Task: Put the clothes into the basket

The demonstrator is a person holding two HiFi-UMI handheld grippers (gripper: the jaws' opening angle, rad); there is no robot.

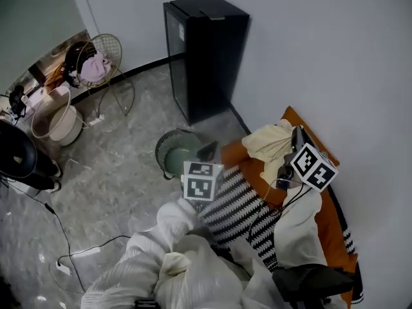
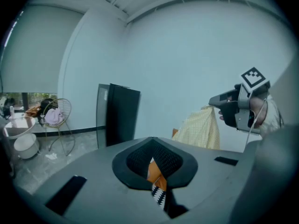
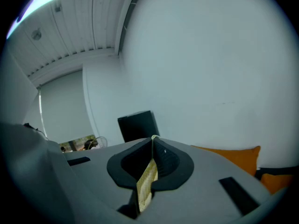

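Just right of the green basket (image 1: 172,154), which looks empty, the left gripper (image 2: 156,169) is clamped on the orange zigzag cloth (image 1: 235,205) and the right gripper (image 3: 150,164) on the pale yellow checked garment (image 1: 270,143), both held up but not yet in the basket.

L gripper (image 1: 207,151): out ahead of the body, pointing fwd and slightly down, L cube (image 1: 200,179) on top, facing up. Jaws closed on a fold of striped cloth (image 2: 157,180), pinched between the pads and trailing out below them. L arm (image 1: 158,237): white sleeve, bent, reaching fwd behind the gripper.

R gripper (image 1: 295,137): off to L gripper's right, well apart, pointing fwd, near level; R cube (image 1: 313,167) tilted. Jaws closed on yellow cloth (image 3: 145,185), a thin fold clamped between the pads, the rest hanging off the tip. R arm (image 1: 297,227): white sleeve, stretched out behind the gripper.
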